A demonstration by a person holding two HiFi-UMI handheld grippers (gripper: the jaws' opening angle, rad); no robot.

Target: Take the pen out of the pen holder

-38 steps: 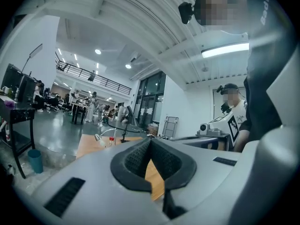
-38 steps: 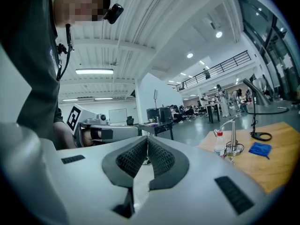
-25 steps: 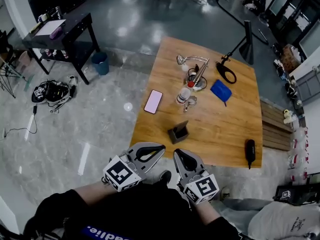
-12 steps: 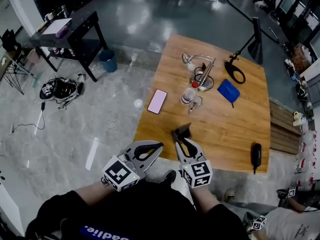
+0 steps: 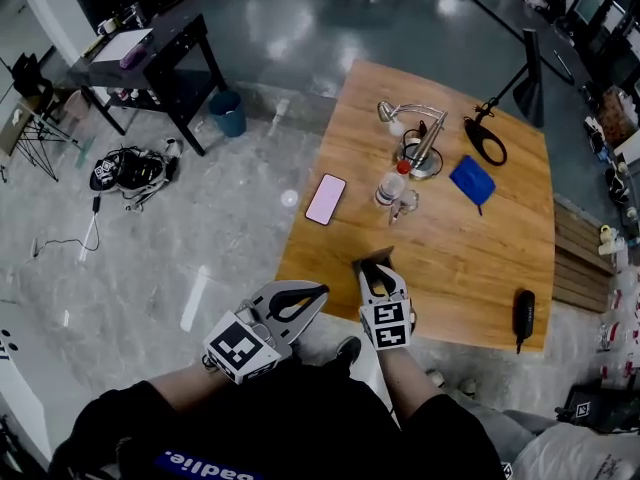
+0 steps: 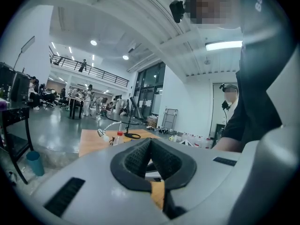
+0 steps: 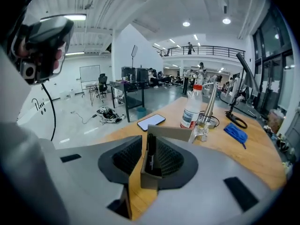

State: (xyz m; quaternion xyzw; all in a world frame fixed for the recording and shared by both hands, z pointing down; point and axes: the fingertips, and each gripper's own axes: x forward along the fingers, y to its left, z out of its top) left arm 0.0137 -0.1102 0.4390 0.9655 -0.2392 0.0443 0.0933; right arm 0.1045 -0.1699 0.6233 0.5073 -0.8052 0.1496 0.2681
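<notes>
A small dark pen holder (image 5: pixel 372 260) stands near the front edge of the wooden table (image 5: pixel 470 258). In the right gripper view the holder (image 7: pixel 171 134) holds a black pen (image 7: pixel 151 156) that stands upright. My right gripper (image 5: pixel 378 276) is open, its jaws reaching to either side of the holder and pen (image 7: pixel 150 145); no contact shows. My left gripper (image 5: pixel 316 294) hangs off the table's front left corner, shut on nothing, with its pads meeting at the tip (image 6: pixel 150 143).
Farther back on the table are a phone (image 5: pixel 326 199), a red-capped bottle (image 5: pixel 392 186), a silver desk lamp (image 5: pixel 415 128), a blue cloth (image 5: pixel 471 179), a black lamp (image 5: pixel 510 98) and a black handset (image 5: pixel 523 313). A black side table (image 5: pixel 150 63) and blue bin (image 5: pixel 229 113) stand left.
My right gripper has moved forward over the table edge until its jaws straddle the pen holder. The left gripper has stayed where it was.
</notes>
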